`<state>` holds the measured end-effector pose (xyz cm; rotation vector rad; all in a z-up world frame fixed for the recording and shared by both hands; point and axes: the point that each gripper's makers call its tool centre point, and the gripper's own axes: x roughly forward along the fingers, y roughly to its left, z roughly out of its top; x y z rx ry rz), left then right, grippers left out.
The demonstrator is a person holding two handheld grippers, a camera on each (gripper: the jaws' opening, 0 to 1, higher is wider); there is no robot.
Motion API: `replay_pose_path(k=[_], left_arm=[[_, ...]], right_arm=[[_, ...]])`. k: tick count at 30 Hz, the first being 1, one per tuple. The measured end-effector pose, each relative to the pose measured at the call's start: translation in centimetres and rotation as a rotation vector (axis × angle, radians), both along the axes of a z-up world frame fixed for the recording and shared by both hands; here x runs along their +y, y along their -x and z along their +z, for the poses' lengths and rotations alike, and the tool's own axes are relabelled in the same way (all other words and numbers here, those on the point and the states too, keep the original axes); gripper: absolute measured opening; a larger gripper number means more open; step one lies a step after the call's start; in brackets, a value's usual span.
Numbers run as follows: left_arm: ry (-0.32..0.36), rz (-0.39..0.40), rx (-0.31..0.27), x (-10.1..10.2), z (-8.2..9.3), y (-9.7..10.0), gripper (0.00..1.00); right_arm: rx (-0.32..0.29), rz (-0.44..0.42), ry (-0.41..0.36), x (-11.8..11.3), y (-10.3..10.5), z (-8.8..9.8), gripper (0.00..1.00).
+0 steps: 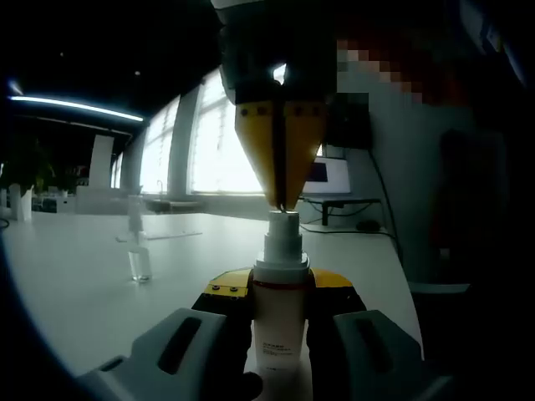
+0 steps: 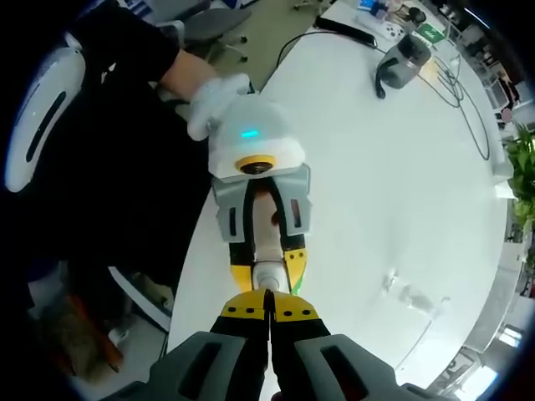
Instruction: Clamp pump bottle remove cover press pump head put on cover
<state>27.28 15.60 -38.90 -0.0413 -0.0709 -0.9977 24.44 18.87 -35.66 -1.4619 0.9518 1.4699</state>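
In the left gripper view, the left gripper (image 1: 280, 322) has its jaws clamped on the sides of a white pump bottle (image 1: 279, 322), which stands upright between them above the white surface (image 1: 75, 284). The bottle's pump head (image 1: 282, 238) rises clear of the jaws.

The right gripper (image 1: 281, 196) comes down from above, yellow-tipped. Its jaws are pressed together with no gap between them, and their tips touch the top of the pump head. In the right gripper view, the same gripper (image 2: 268, 311) looks straight down along its closed jaws at the round top of the pump head (image 2: 267, 271), with the left gripper (image 2: 266, 251) holding the bottle (image 2: 266, 224) just beyond.

A clear cover (image 1: 139, 259) stands upright on the surface well apart from the bottle, to the left in the left gripper view. It also appears in the right gripper view (image 2: 415, 294), out on the open surface (image 2: 376, 167). A person's gloved hand (image 2: 213, 100) grips the back of the left gripper.
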Motion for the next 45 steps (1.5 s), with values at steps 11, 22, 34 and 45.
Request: replay_pose_path(k=[11, 22, 34, 45], left_arm=[[0.000, 0.000, 0.000, 0.14, -0.05, -0.19, 0.15], [0.000, 0.000, 0.000, 0.13, -0.05, -0.14, 0.15], [0.000, 0.000, 0.000, 0.15, -0.08, -0.12, 0.15], [0.000, 0.000, 0.000, 0.09, -0.06, -0.11, 0.15]], right_arm=[[0.001, 0.001, 0.002, 0.03, 0.02, 0.00, 0.00], [0.001, 0.003, 0.002, 0.06, 0.02, -0.02, 0.00], [-0.001, 0.009, 0.011, 0.06, 0.01, -0.07, 0.00], [-0.001, 0.008, 0.018, 0.03, -0.03, -0.16, 0.00]])
